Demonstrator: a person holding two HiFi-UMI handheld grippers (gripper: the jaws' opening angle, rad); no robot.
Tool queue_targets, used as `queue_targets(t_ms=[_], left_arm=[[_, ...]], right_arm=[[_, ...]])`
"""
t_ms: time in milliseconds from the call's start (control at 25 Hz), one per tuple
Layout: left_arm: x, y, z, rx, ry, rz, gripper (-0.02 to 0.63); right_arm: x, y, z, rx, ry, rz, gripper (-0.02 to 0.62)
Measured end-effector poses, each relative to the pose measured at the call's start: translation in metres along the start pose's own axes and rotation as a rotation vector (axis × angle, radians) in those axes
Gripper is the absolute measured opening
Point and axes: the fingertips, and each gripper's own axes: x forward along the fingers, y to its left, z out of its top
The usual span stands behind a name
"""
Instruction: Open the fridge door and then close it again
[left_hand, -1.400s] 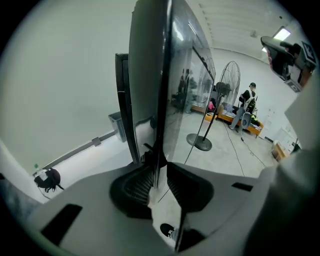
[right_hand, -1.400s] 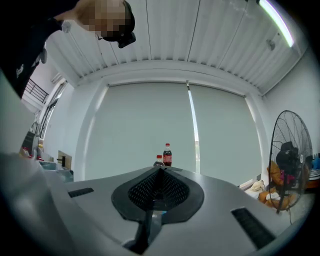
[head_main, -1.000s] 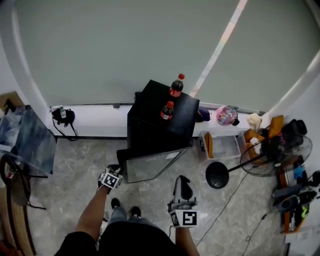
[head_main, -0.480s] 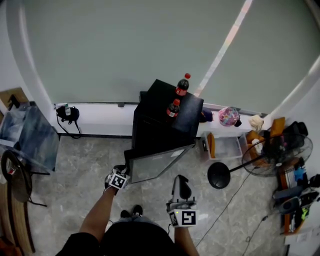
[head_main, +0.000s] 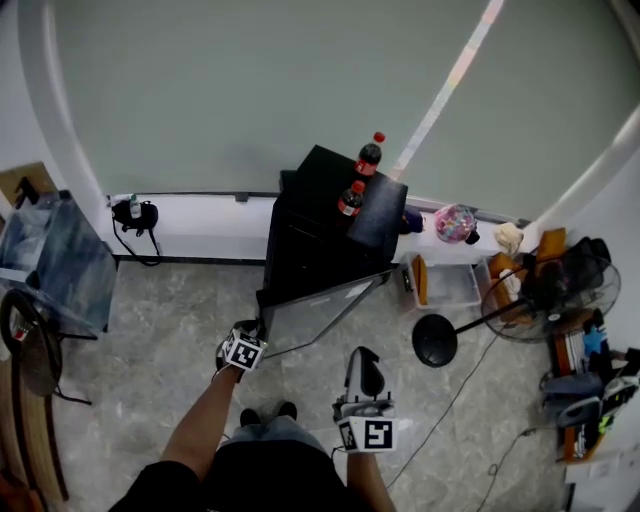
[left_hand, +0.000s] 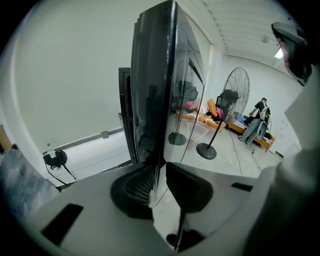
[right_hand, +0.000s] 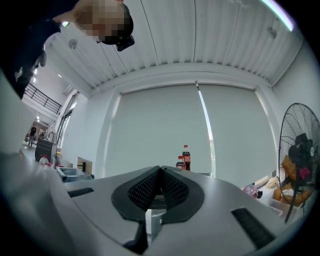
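Observation:
A small black fridge (head_main: 310, 240) stands against the wall, its glass door (head_main: 325, 312) swung partly open toward me. My left gripper (head_main: 250, 333) is shut on the door's free edge. In the left gripper view the upright door edge (left_hand: 155, 100) runs down between the two pads (left_hand: 137, 182), which press on it. My right gripper (head_main: 362, 360) hangs in front of the door, apart from it. It points level with its pads (right_hand: 150, 186) together and nothing between them.
Two cola bottles (head_main: 352, 198) (head_main: 370, 155) stand on the fridge top. To the right are a standing fan with a round base (head_main: 435, 345), a clear plastic bin (head_main: 450, 285) and clutter. A glass table (head_main: 55, 270) stands at the left. My feet (head_main: 265, 413) are just behind the door.
My left gripper has shifted a little to the right with the door's edge still in it. The right gripper has drifted slightly and stayed shut.

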Motion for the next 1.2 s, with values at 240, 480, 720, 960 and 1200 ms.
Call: queue_targets(t_ms=[240,480,720,960,1200], left_arm=[[-0.002,-0.018,-0.011,-0.004,-0.003,-0.001,0.071],[-0.006,-0.033,-0.015,-0.025,-0.008,0.041,0.071],[-0.008,-0.049,-0.026,-0.080,-0.022,0.105,0.071],[-0.015,-0.070,-0.030,-0.137,-0.024,0.154,0.071],[-0.024,-0.089,-0.039,-0.202,-0.014,0.211,0.071]], right_arm=[[-0.009,-0.009,0.008,0.003,-0.011,0.019,0.007],[-0.004,-0.029,0.018,-0.009,-0.041,0.099,0.006],[0.001,-0.056,0.021,-0.003,-0.046,0.192,0.006],[0.006,-0.069,0.014,0.022,-0.033,0.316,0.006],[0.001,-0.073,0.011,0.034,-0.028,0.426,0.006]])
